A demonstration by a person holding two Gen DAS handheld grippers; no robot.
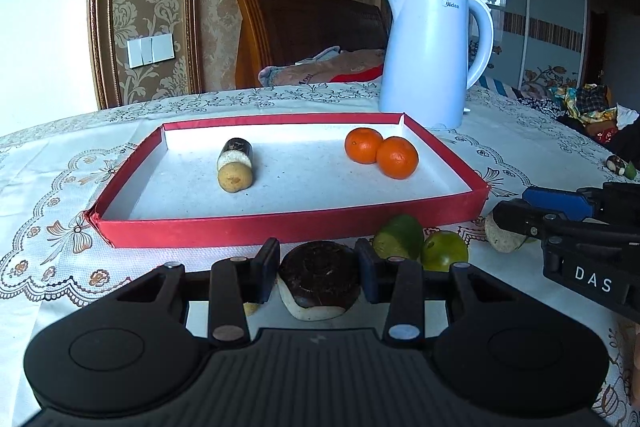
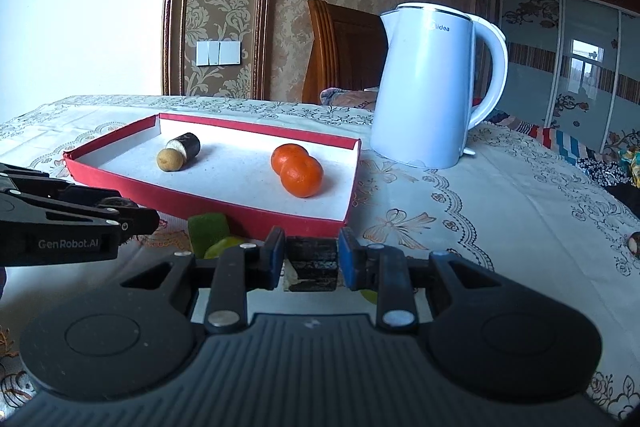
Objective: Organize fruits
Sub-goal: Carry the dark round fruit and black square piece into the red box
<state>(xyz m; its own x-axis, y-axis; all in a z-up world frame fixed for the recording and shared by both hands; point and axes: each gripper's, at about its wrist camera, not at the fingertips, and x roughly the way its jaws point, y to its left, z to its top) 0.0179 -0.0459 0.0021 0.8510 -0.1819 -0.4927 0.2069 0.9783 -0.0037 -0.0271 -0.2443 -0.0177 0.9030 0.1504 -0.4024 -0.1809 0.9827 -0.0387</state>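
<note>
A red tray (image 1: 280,225) (image 2: 240,213) holds two oranges (image 1: 380,151) (image 2: 298,169), a dark-skinned cut piece (image 1: 237,151) (image 2: 186,145) and a small tan fruit (image 1: 235,177) (image 2: 169,159). My left gripper (image 1: 318,269) is shut on a dark-skinned, pale-fleshed piece (image 1: 318,277) just in front of the tray. My right gripper (image 2: 312,257) is shut on a similar dark piece (image 2: 312,261); it also shows at the right of the left wrist view (image 1: 516,223). Two green fruits (image 1: 420,243) (image 2: 210,231) lie between the grippers.
A white kettle (image 1: 430,55) (image 2: 428,87) stands behind the tray's right corner. Another cut piece (image 1: 618,165) (image 2: 634,243) lies far right on the patterned tablecloth (image 1: 52,187). A bed and wardrobe are beyond the table.
</note>
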